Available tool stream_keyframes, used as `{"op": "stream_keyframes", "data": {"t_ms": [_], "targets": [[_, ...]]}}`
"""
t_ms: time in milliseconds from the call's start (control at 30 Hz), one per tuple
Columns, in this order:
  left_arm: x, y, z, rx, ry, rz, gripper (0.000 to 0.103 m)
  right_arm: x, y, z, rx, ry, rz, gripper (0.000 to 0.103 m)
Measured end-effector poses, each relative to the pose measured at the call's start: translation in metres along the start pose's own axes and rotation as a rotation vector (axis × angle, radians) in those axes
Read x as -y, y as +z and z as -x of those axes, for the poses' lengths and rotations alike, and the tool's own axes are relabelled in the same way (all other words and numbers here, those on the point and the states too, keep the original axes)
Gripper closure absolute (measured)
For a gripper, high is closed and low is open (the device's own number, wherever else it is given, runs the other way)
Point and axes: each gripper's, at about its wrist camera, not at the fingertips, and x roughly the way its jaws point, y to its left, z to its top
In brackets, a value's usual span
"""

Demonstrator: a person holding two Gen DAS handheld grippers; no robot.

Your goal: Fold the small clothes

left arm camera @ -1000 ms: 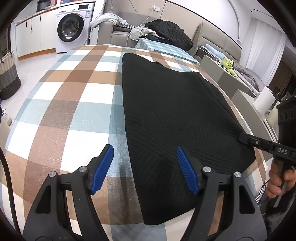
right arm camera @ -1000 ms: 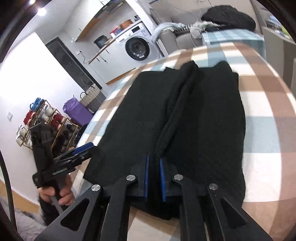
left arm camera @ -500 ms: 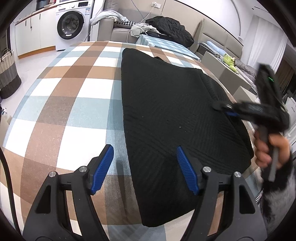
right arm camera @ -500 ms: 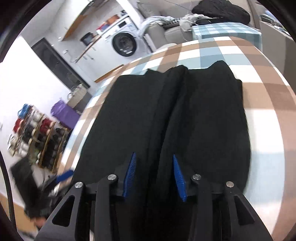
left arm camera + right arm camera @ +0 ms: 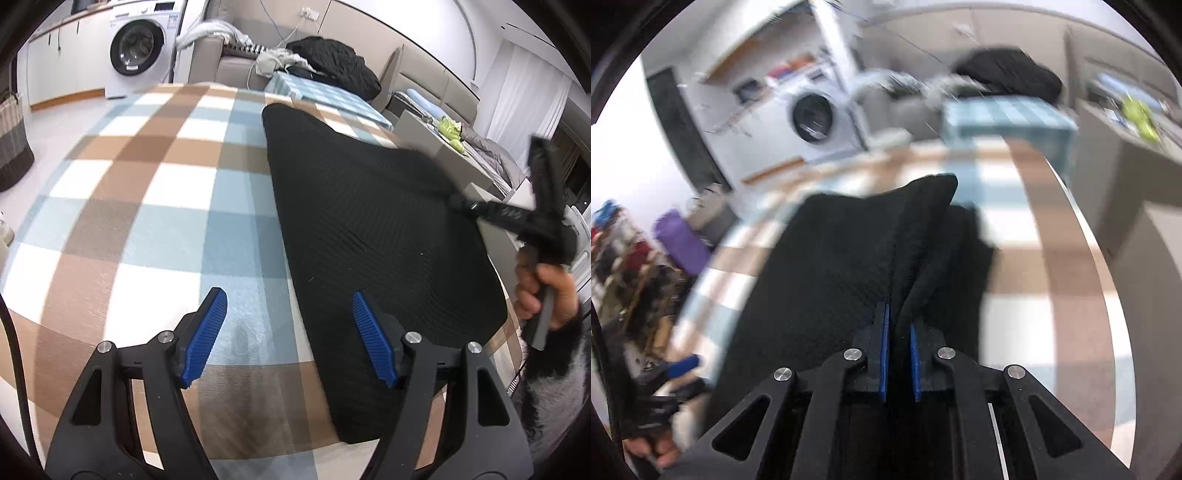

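Note:
A black knitted garment [image 5: 369,229] lies flat on the checked table [image 5: 155,206]. My left gripper [image 5: 288,332] is open and empty above the garment's near left edge; its right finger is over the cloth, its left finger over the table. My right gripper [image 5: 897,343] is shut on a fold of the black garment [image 5: 849,266] and lifts its edge off the table. In the left wrist view the right gripper [image 5: 458,201] shows at the garment's right side, blurred.
A washing machine [image 5: 138,48] stands at the back left. A sofa with a black bundle of clothes [image 5: 332,66] is behind the table. A woven basket [image 5: 13,144] stands on the floor at left. A purple bag [image 5: 679,240] and a shelf stand beyond the table.
My right gripper opened half a second ago, then shut again on a fold of the garment and is lifting it. My left gripper stayed open and drifted slightly left.

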Motion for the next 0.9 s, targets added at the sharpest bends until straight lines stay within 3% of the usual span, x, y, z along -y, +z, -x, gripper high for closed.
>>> {"op": "stream_keyframes", "data": {"t_ms": [100, 233, 467, 667, 800, 867, 900], "targets": [[0.003, -0.004, -0.006, -0.020, 0.010, -0.009, 0.035, 0.025, -0.006, -0.017, -0.065, 0.015, -0.068, 0.085], [0.006, -0.008, -0.008, -0.024, 0.010, -0.020, 0.035, 0.027, 0.001, -0.011, -0.032, 0.045, -0.076, 0.070], [0.011, -0.007, -0.008, -0.026, 0.015, -0.029, 0.035, 0.030, 0.019, -0.016, 0.005, 0.010, -0.103, 0.077], [0.014, -0.011, -0.009, -0.039, 0.001, -0.039, 0.035, 0.022, -0.039, 0.018, -0.108, 0.161, -0.085, 0.071], [0.016, -0.013, -0.011, -0.049, -0.006, -0.047, 0.035, 0.025, -0.091, 0.048, -0.109, 0.234, -0.175, 0.071], [0.018, -0.014, -0.010, -0.049, -0.012, -0.051, 0.035, 0.021, -0.103, 0.062, -0.079, 0.190, -0.155, 0.089], [0.019, -0.014, -0.010, -0.049, -0.012, -0.055, 0.035, 0.018, -0.105, 0.067, -0.061, 0.189, -0.141, 0.091]]}}
